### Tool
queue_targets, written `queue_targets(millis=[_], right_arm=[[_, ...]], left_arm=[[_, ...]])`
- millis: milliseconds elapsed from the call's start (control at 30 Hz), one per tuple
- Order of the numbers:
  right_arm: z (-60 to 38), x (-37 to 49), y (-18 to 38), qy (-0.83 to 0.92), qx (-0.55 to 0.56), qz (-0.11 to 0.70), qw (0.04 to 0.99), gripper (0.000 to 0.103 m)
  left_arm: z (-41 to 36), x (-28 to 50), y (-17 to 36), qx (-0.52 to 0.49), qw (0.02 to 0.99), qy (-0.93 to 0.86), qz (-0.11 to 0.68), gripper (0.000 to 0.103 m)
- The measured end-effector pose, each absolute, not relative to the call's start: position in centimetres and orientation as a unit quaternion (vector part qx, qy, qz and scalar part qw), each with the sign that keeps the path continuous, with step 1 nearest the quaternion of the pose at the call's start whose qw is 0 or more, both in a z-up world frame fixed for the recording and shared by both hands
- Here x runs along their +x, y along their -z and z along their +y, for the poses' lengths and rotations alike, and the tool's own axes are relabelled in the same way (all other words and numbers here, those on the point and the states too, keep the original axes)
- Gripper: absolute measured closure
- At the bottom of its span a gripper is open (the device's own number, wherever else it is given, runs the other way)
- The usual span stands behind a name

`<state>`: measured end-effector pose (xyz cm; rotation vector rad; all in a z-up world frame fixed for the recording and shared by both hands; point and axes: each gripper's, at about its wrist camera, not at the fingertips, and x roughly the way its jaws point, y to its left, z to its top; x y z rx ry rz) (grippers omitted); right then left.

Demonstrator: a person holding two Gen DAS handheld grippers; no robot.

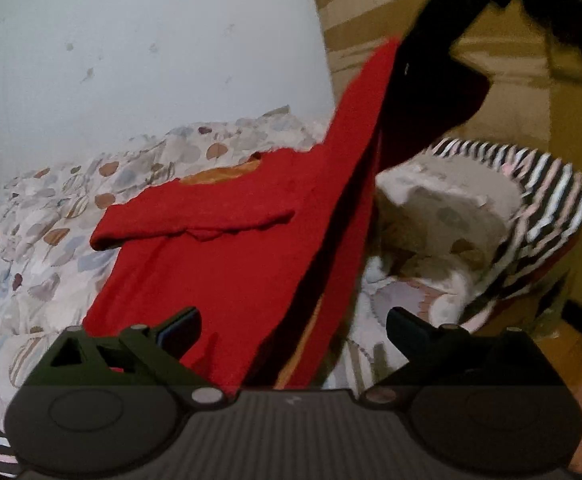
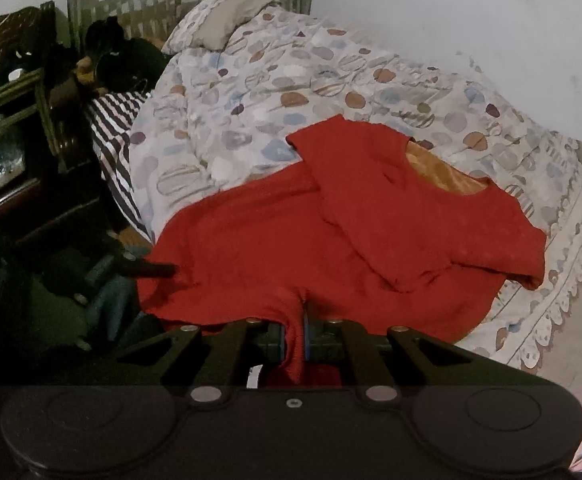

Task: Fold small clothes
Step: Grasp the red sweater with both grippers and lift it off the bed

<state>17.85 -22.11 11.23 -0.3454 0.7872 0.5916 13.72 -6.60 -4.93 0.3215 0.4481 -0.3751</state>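
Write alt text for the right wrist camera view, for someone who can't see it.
The right gripper, shut, pinches the edge of a red top spread on a bed's patterned quilt. One sleeve is folded across the top's front. A dark wooden cabinet stands on the left.

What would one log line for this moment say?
right gripper: shut on red top's edge, lifted | left gripper: open, holding nothing | sleeve: folded inward | bed: under top

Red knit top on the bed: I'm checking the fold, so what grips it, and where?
The right gripper is shut on the red knit top, pinching its near edge. The left gripper is open, holding nothing.
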Motion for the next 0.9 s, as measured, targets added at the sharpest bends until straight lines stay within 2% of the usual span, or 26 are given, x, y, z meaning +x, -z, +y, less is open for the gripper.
queue_targets(millis=[200, 267, 333, 400, 667, 767, 900], right_arm=[[-22.7, 17.1, -11.2, -0.278, -0.161, 0.369, 0.872, 0.095], [-23.1, 16.7, -11.3, -0.277, -0.157, 0.362, 0.876, 0.095], [-23.4, 16.3, -11.5, -0.276, -0.153, 0.352, 0.881, 0.095], [-23.5, 16.0, -11.7, -0.275, -0.149, 0.341, 0.887, 0.096], [-24.3, 15.7, -12.4, -0.266, -0.134, 0.319, 0.9, 0.096], [-24.7, 15.5, -12.7, -0.259, -0.127, 0.312, 0.905, 0.096], [-25.1, 15.1, -12.5, -0.251, -0.12, 0.309, 0.909, 0.096]], left_arm=[[-7.2, 15.5, 6.6, 0.211, 0.943, 0.129, 0.224, 0.011], [-6.4, 15.7, 7.0, 0.228, 0.938, 0.125, 0.231, 0.018], [-5.7, 16.1, 7.5, 0.24, 0.931, 0.124, 0.247, 0.035], [-4.6, 16.4, 7.8, 0.254, 0.927, 0.111, 0.254, 0.041], [-0.4, 15.3, 7.9, 0.319, 0.911, 0.09, 0.245, 0.042], [0.7, 14.9, 8.2, 0.354, 0.899, 0.081, 0.243, 0.047], [2.2, 14.8, 8.0, 0.354, 0.897, 0.089, 0.248, 0.068]])
